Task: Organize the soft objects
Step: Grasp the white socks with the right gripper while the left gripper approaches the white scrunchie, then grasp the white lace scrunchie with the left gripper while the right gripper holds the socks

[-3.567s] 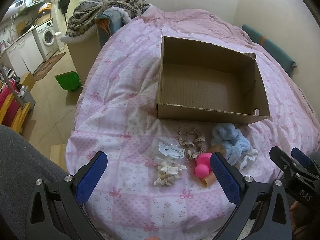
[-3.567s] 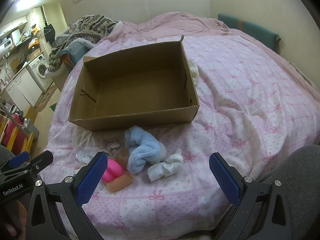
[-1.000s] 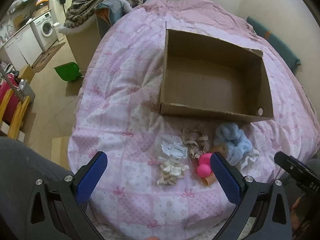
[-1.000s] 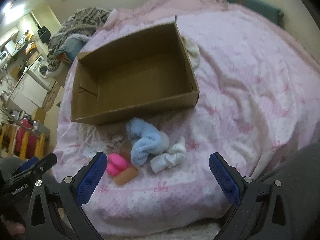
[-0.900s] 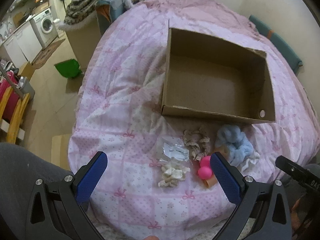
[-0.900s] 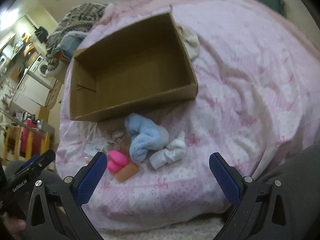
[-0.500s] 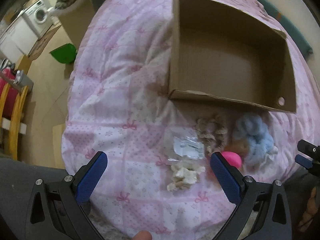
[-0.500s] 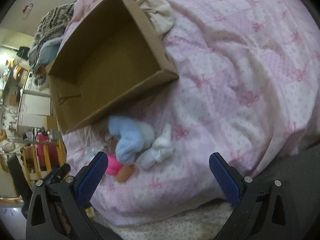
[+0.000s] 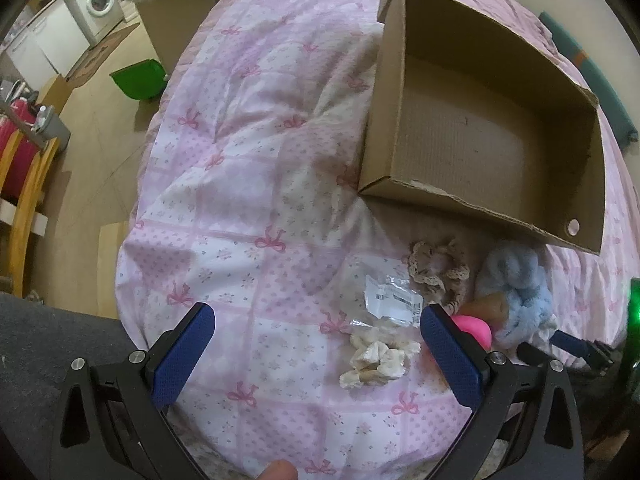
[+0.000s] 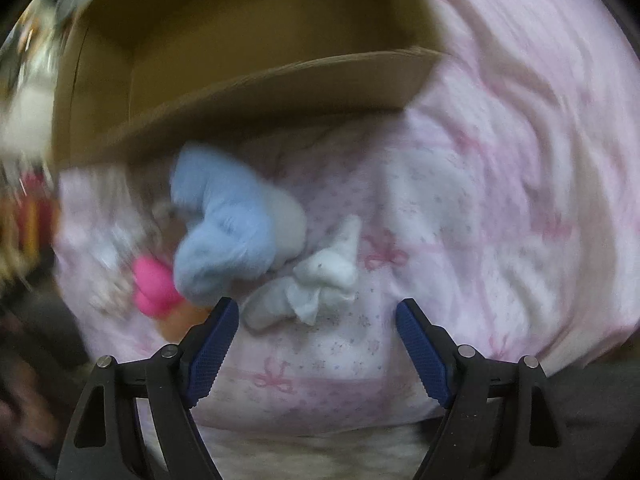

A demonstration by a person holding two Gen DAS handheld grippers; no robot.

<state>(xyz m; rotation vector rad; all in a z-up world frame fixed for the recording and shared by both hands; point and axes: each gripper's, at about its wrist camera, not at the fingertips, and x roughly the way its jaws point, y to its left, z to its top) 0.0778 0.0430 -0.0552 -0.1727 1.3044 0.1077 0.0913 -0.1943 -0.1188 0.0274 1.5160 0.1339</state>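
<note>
An open, empty cardboard box (image 9: 480, 136) lies on the pink bed cover (image 9: 248, 176). In front of it lie a fluffy blue bundle (image 9: 516, 284), a beige lace scrunchie (image 9: 438, 268), a cream scrunchie (image 9: 378, 360), a clear plastic packet (image 9: 394, 298), a pink ball (image 9: 474, 330) and a tan piece (image 9: 490, 304). My left gripper (image 9: 316, 348) is open above the cover, left of the cream scrunchie. My right gripper (image 10: 318, 330) is open, low over a white cloth (image 10: 316, 280), next to the blue bundle (image 10: 224, 232). The right wrist view is blurred.
The bed's left edge drops to a tiled floor with a green bin (image 9: 138, 80), a washing machine (image 9: 98, 4) and a yellow and pink frame (image 9: 20, 168). A teal cushion (image 9: 592, 84) lies at the far right. The box front wall (image 10: 248, 100) stands just behind the items.
My right gripper has dropped fast toward the white cloth and its jaws have narrowed. My left gripper has moved lower and closer over the bed. The items have not moved.
</note>
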